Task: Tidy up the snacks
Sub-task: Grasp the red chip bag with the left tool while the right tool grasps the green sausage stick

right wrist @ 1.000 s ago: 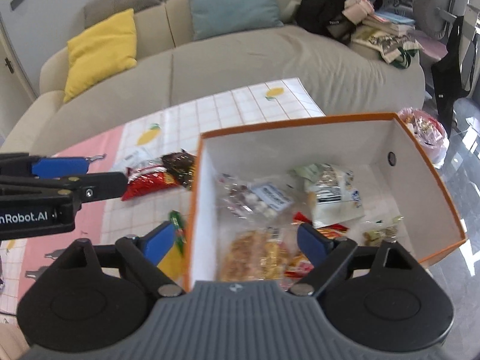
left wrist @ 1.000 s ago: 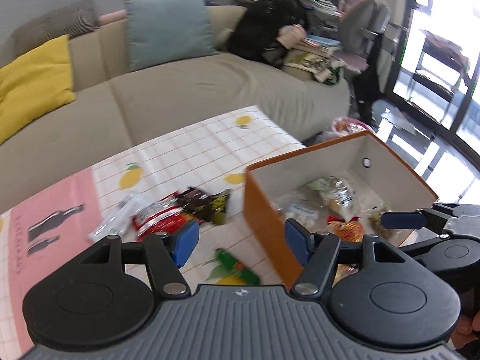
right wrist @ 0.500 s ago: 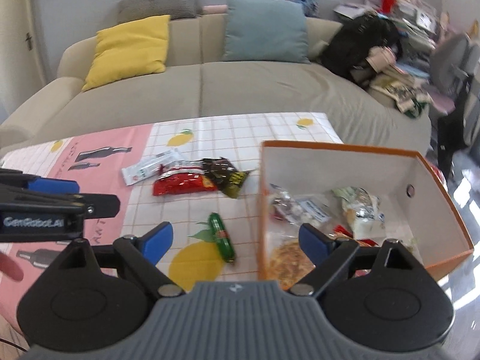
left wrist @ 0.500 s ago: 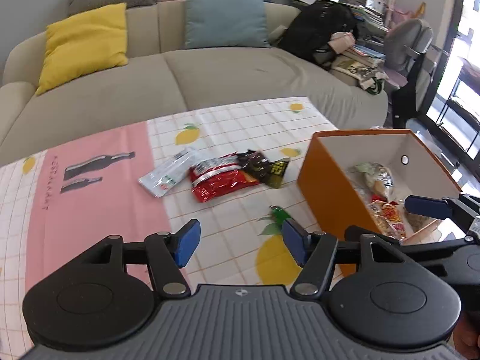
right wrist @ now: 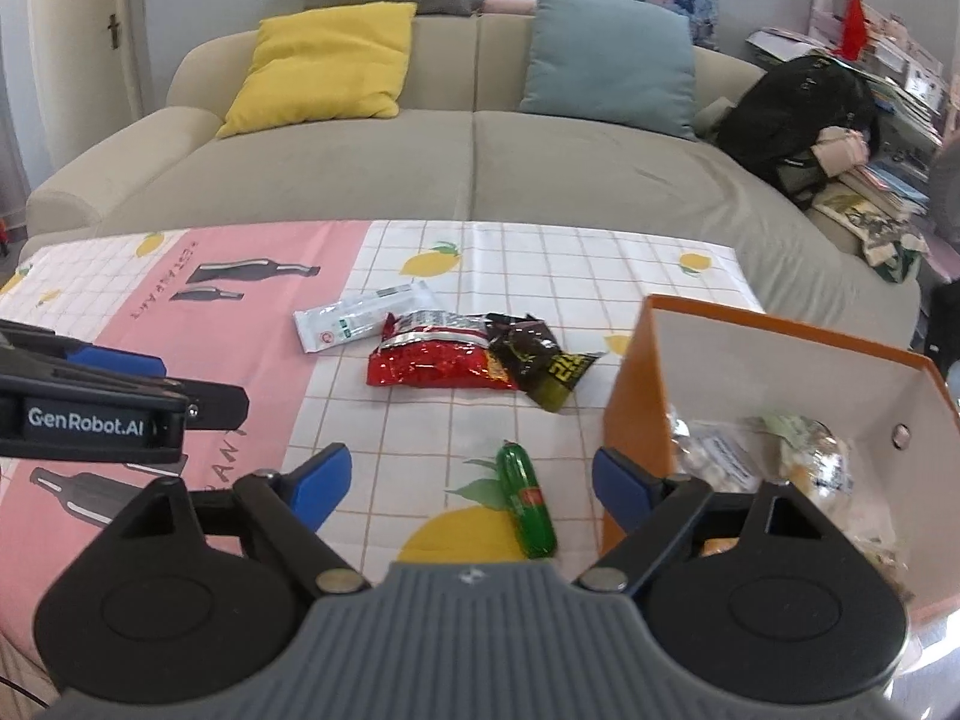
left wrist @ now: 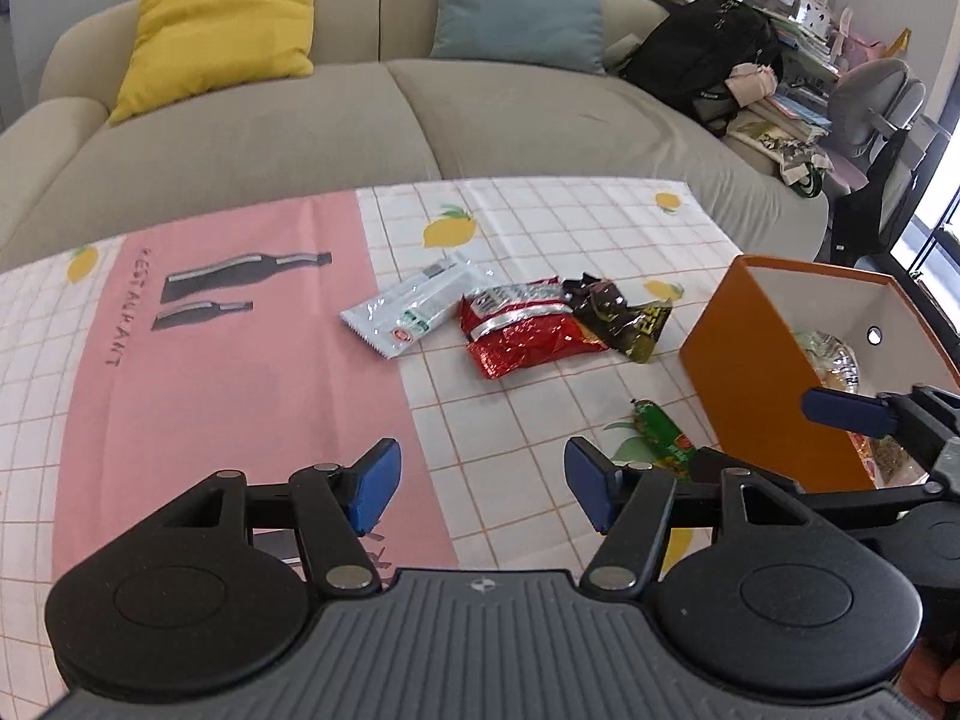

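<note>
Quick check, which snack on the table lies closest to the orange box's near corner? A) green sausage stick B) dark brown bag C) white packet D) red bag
A: the green sausage stick lies alone on the tablecloth just left of the orange box, while the red bag, dark brown bag and white packet sit farther back.

- we count four snack packets on the tabletop [right wrist: 540, 252]: one white [right wrist: 360, 324], one red [right wrist: 441, 360], one dark [right wrist: 534, 366], one green [right wrist: 528, 498]
- one orange box [right wrist: 636, 384]
- several packets inside it, number unclear
- two tongs [left wrist: 477, 483] [right wrist: 465, 486]
</note>
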